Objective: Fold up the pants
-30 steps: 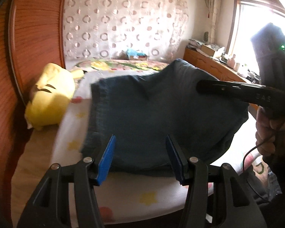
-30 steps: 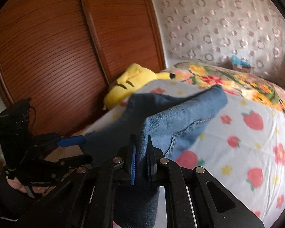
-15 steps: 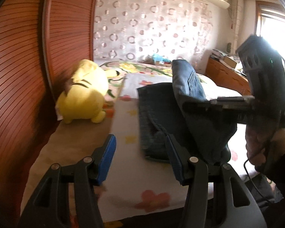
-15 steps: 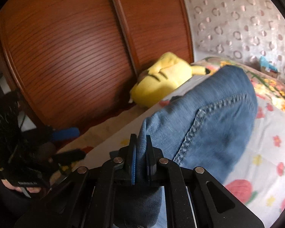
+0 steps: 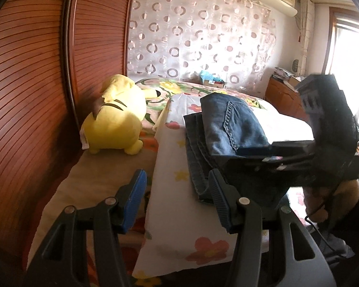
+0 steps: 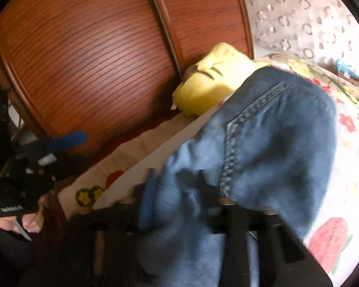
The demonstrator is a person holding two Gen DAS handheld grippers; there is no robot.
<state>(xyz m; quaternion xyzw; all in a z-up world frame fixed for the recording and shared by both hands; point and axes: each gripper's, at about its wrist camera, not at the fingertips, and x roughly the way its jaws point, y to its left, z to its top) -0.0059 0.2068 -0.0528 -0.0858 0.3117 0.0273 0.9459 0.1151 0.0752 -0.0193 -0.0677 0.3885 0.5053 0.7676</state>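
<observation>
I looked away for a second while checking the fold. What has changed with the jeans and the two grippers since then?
The right gripper carried the raised part of the jeans over and down onto the rest, and its jaws have just been opening; denim still lies between its fingers. The left gripper stayed open and empty, swinging left off the jeans. The yellow plush toy and the bed are unchanged.

One pair of folded blue jeans (image 5: 229, 129) lies at centre; one yellow plush toy (image 5: 114, 117) at ten o'clock; one flowered sheet (image 5: 170, 191); two grippers, the left gripper (image 5: 177, 201) at six and the right gripper (image 5: 270, 154) at three; two wooden slatted doors (image 6: 95, 47).
</observation>
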